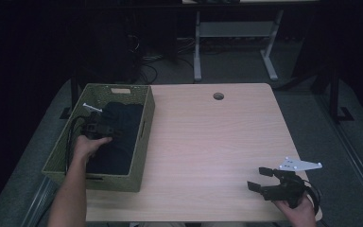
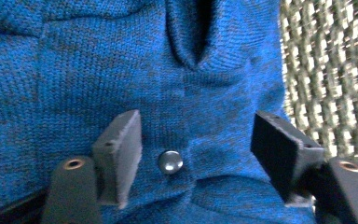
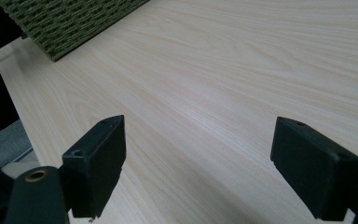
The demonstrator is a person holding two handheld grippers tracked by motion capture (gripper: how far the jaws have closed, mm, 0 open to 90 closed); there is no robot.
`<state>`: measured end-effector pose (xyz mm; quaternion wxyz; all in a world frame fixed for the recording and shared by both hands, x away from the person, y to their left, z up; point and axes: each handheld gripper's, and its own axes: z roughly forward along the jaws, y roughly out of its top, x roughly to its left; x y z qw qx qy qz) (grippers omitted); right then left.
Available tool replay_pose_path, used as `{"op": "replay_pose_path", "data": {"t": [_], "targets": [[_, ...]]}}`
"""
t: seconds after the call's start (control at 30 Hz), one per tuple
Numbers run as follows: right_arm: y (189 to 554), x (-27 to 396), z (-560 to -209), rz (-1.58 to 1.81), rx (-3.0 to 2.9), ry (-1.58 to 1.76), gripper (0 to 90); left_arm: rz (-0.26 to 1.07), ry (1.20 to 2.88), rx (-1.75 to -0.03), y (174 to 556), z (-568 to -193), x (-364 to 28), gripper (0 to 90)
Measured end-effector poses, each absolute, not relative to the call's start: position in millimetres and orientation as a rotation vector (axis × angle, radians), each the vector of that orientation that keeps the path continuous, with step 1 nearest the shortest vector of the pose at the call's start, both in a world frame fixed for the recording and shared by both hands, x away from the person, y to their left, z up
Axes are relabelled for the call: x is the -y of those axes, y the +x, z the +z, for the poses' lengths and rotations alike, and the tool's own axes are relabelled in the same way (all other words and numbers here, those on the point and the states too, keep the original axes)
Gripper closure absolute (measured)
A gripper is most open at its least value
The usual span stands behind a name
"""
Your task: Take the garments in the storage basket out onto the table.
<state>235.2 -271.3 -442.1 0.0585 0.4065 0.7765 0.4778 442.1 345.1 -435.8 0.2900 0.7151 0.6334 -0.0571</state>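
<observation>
Two tongs, both spread: our left gripper [image 2: 196, 154] straddles the blue sweater [image 2: 98, 70] in the basket [image 1: 144, 125], ungrasped; our right gripper [image 3: 214, 163] idles over the table [image 3: 242, 70].

No legible text, label, brand, number or sign anywhere. Checked the blue knit garment [image 2: 121, 70] and its metal snap [image 2: 170, 162], lower centre of the left gripper view: both plain. Woven basket [image 1: 144, 127], left of the high view, and bare desk [image 1: 208, 142]: unmarked.
</observation>
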Motion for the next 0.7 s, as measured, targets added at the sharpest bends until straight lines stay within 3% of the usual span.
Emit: {"op": "replay_pose_path", "data": {"t": [0.13,0.3,0.7], "targets": [[234.7,270.7,-442.0,1.447,-2.357,1.231,17.8,-0.111,1.939,-1.706,442.2,-435.2,-344.1,46.4],[233.8,272.3,-439.5,1.45,-2.343,1.224,17.8,0.031,2.112,-1.641,440.8,-433.0,-333.4,57.6],[233.3,271.7,-437.2,1.449,-2.342,1.21,17.8,0.129,2.226,-1.644,441.6,-430.1,-325.1,73.5]]}}
